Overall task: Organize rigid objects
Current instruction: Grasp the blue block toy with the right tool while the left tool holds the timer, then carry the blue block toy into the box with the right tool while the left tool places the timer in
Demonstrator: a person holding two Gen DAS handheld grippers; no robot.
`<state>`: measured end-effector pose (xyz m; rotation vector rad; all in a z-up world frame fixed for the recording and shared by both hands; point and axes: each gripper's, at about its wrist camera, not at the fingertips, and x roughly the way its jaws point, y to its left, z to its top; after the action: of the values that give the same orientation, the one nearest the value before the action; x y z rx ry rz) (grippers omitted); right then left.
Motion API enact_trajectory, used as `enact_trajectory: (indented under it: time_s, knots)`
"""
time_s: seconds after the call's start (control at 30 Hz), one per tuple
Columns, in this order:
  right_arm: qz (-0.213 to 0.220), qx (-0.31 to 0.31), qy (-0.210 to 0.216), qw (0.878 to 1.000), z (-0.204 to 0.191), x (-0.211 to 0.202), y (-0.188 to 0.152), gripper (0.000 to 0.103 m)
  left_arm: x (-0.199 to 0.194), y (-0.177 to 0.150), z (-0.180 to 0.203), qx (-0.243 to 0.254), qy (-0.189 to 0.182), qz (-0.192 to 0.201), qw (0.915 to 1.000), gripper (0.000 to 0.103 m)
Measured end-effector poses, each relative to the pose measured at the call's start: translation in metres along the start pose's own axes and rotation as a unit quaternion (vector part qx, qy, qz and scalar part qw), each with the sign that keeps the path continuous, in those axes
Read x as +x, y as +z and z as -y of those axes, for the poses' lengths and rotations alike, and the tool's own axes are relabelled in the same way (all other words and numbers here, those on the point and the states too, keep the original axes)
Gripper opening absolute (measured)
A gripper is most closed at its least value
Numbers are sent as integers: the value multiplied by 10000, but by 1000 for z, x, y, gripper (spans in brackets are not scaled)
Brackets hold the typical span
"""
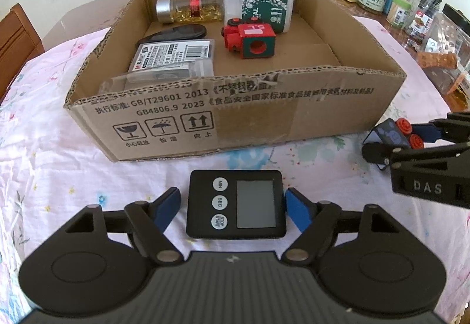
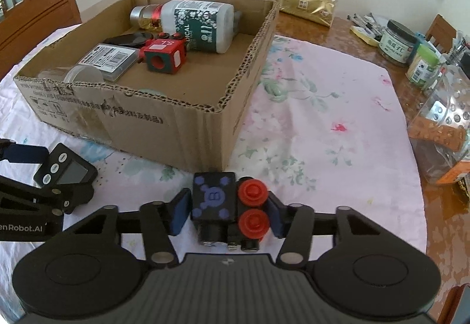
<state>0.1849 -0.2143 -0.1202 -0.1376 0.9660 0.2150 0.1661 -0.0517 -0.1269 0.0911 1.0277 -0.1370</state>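
Counting two toy blocks, one clamped in right hand-held gripper (image 2: 226, 214), left hand-held gripper (image 1: 233, 206) apart around one timer (image 1: 236, 205).

Both our grippers angled down, one gripping, one loose

Our right gripper (image 2: 226, 211) has its blue pads (image 2: 179, 214) pressed tight against what it holds; our left gripper (image 1: 235, 206) stands with its pads slightly clear, fingers parted.
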Motion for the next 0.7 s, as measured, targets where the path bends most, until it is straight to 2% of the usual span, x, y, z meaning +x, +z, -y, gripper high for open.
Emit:
enact_trajectory:
  time_s: [0.2,0.63,0.7]
  knots:
    - [-8,40,-13,10000,3,0,0,56,-1,0,2,47,-98,-34,9999,75]
    - [-46,7,-44,10000,1,0,1,55,-1,0,1,35,-56,-41,10000,74]
    - [-63,-16,-51,10000,1,-1,1,55,-2,0,1,33,-54,-41,10000,71]
